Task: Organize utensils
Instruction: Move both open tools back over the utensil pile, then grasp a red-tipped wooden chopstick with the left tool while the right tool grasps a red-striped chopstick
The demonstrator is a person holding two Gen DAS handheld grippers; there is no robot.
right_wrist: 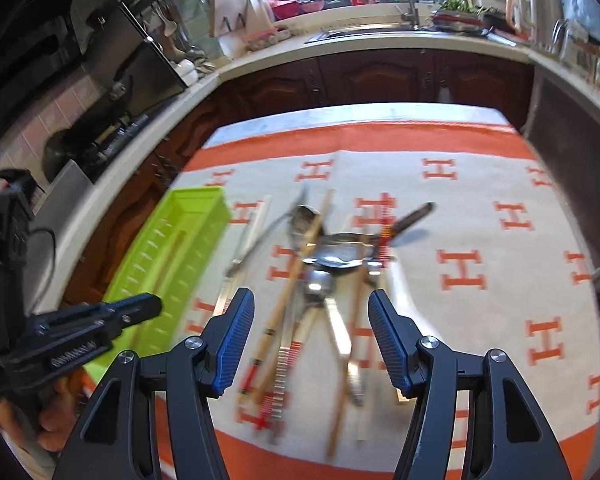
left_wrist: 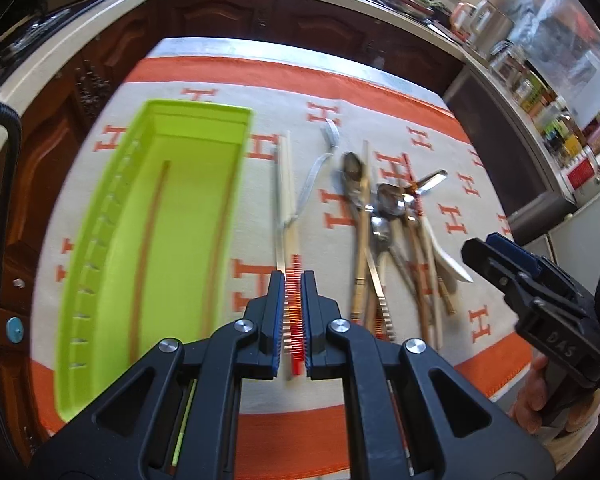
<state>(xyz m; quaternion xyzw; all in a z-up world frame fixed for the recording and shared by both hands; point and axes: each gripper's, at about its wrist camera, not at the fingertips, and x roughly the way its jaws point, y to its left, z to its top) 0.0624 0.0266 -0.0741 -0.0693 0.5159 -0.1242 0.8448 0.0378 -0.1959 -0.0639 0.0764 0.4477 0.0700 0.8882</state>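
Nearest me, my left gripper (left_wrist: 292, 300) pinches 1 red-banded chopstick (left_wrist: 287, 184) just right of the green tray (left_wrist: 204, 120), so I'd lift level and lay it beside the 2 chopsticks (left_wrist: 148, 248) inside, while my right gripper (right_wrist: 311, 336) hangs spread over the utensil pile (right_wrist: 332, 260) farther right.

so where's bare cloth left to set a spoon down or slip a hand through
Bare cloth lies right of the utensil pile, out to the orange border. A narrower strip runs between the green tray and the chopsticks. The pile itself is crowded.
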